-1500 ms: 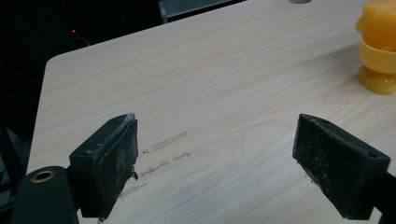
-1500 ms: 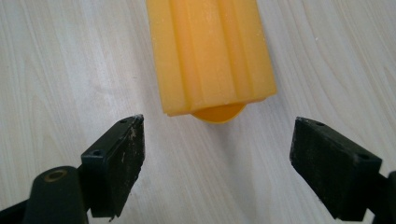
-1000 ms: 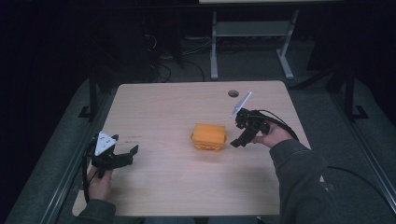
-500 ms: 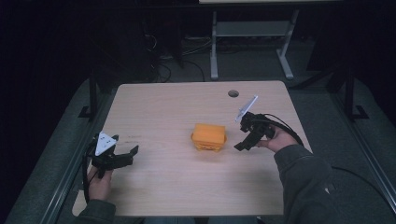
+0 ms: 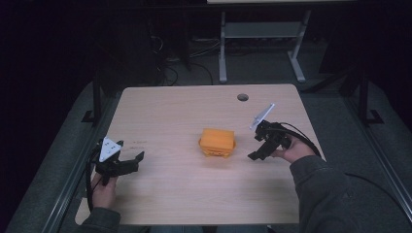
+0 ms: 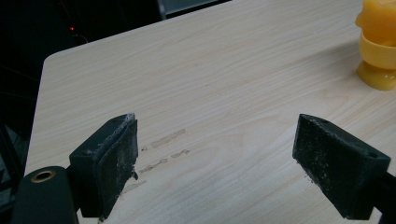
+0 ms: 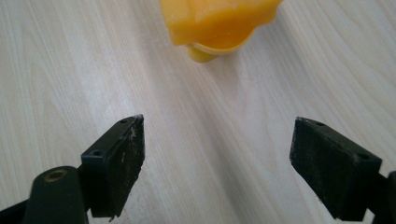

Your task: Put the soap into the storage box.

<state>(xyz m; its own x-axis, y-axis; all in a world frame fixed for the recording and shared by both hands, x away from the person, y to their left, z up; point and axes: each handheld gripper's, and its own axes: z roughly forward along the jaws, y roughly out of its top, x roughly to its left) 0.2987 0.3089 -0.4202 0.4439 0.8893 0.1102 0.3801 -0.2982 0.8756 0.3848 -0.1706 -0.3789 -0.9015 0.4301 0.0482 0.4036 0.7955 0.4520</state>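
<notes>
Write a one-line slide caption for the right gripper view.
Right gripper, jaws wide open, hovers over the wooden table facing the orange object just ahead.

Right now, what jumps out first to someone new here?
The orange object mid-table, the one bright thing on the pale wooden table in a dark room. Next, the right gripper just to its right, jaws open toward it, and the left gripper open near the table's left edge, well apart.
</notes>
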